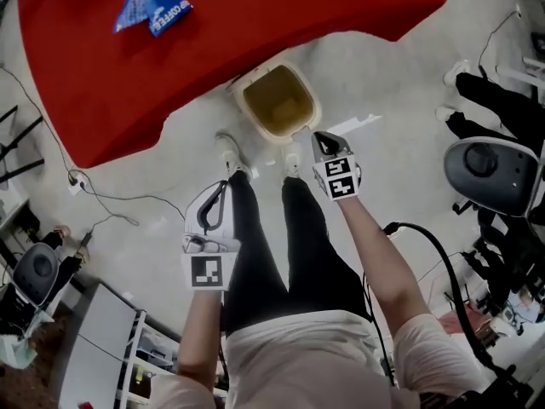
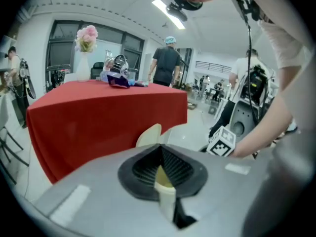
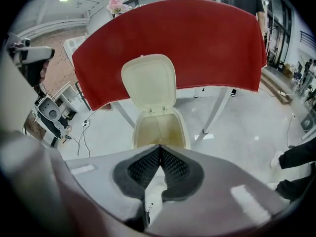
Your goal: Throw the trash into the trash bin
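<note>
The cream trash bin [image 1: 277, 100] stands on the floor at the red table's [image 1: 213, 41] edge, lid up, just ahead of the person's shoes. A blue wrapper [image 1: 153, 7] lies on the table's far side. My left gripper [image 1: 223, 184] hangs above the left shoe, jaws shut and empty. My right gripper [image 1: 318, 135] hovers near the bin's right rim, also shut with nothing in it. In the right gripper view the open bin [image 3: 160, 130] sits straight ahead beyond the shut jaws [image 3: 159, 147]. In the left gripper view the bin's lid [image 2: 149, 135] peeks over the shut jaws [image 2: 159, 147].
A vase of pink flowers [image 2: 86, 38] and some wrappers [image 2: 118, 80] rest on the table. A person [image 2: 165, 63] stands behind it. Cables [image 1: 102, 198] trail on the floor at left. A grey machine [image 1: 490, 173] stands at right, a white shelf unit [image 1: 111, 348] at lower left.
</note>
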